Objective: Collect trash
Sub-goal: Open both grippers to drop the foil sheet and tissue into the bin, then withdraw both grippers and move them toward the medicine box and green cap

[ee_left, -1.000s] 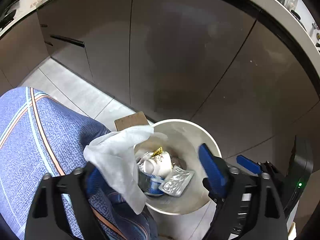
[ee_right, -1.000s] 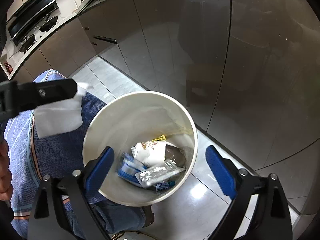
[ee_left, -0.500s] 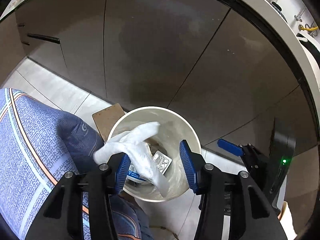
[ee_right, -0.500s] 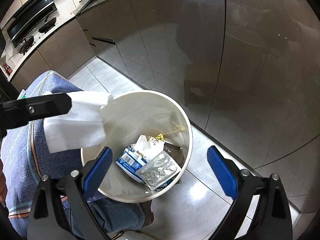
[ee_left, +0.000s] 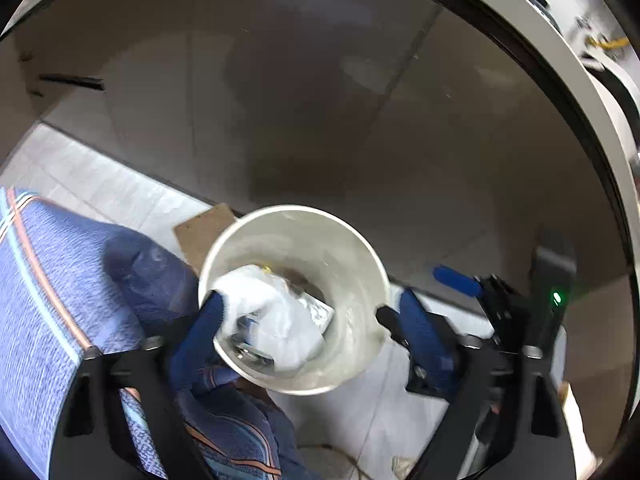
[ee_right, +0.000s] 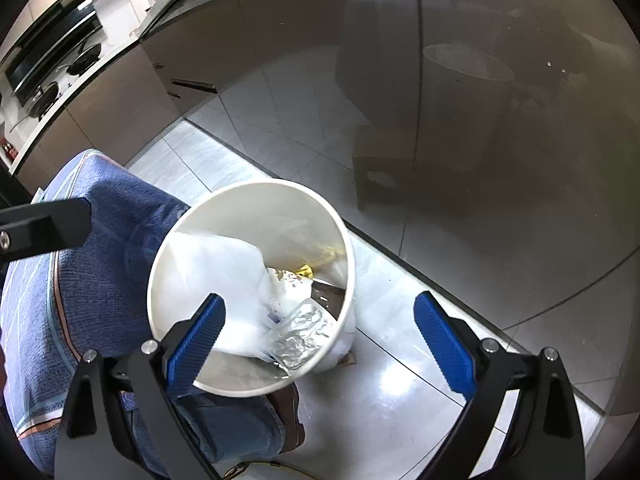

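A white round bin (ee_left: 360, 264) (ee_right: 256, 200) stands on the tiled floor under both grippers. A crumpled white tissue (ee_left: 276, 312) (ee_right: 216, 272) lies inside it on a silver blister pack (ee_right: 304, 336) and other wrappers. My left gripper (ee_left: 310, 300) hangs over the bin with its jaws opening. The tissue lies below them and the pads do not press on it. In the right wrist view one of its black fingers (ee_right: 44, 228) shows at the left. My right gripper (ee_right: 320, 300) stands open above the bin with nothing between its fingers (ee_right: 196, 344).
Glossy brown cabinet fronts (ee_left: 320, 100) rise just behind the bin. A person's leg under blue patterned cloth (ee_left: 60, 280) (ee_right: 92, 264) is at the bin's left, with a brown shoe (ee_right: 288, 420) below. A cardboard piece (ee_left: 204, 232) lies on the floor. A stovetop (ee_right: 60, 80) sits far left.
The tissue has left the left gripper's finger and dropped into the bin. The left jaws narrowed, then widened again. The right gripper has stayed in place, open.
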`<state>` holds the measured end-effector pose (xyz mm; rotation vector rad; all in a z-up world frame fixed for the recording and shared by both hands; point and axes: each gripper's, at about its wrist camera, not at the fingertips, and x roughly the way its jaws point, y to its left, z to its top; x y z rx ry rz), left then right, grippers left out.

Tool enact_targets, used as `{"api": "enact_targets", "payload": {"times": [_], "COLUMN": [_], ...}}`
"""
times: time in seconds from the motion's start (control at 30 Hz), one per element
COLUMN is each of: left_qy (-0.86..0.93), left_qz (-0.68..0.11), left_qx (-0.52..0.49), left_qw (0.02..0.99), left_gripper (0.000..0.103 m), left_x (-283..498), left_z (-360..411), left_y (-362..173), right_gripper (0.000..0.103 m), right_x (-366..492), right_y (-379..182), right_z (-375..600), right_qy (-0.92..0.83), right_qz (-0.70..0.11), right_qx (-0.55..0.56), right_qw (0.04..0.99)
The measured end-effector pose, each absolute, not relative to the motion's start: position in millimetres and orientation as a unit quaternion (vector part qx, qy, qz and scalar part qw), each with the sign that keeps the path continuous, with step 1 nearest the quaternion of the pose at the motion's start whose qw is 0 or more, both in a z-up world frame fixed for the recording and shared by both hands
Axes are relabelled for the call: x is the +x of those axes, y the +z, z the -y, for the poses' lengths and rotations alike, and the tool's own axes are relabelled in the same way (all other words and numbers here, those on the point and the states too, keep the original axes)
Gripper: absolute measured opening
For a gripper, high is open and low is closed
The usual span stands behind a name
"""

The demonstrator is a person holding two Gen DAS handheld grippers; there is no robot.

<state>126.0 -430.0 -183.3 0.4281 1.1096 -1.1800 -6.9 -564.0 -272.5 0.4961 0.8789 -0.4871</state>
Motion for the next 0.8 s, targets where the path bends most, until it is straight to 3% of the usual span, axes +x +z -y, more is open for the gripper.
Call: {"api": "enact_targets", "payload": {"times": [0.47,0.53,0.8], "left_qy": [-0.476,-0.462,-0.401], "left_qz": [-0.477,-0.467,-0.429], "left_qx": [0.156,0.138,0.069], "left_qw": [0.722,0.741,0.807], "left_gripper": [0.094,0.094,0.094], "left_x": [136.3,140.0,159.2], "left_z": [407.6,394.5,326.2], "left_y": [-164.1,-154.3,-111.0], "right_gripper": [0.096,0.1,0.1], "right_x": [-4.1,-2.3,13.7], "right_y": [-265.2,-256.9,-210.2], "right_z": [561.2,557.3,534.6], "right_qy": [-0.22,-0.212,-0.168], "right_qz": [-0.412,-0.406,-0.376], "right_qx": [0.234,0.234,0.231], "right_qw": [0.853,0.858,0.881]}}
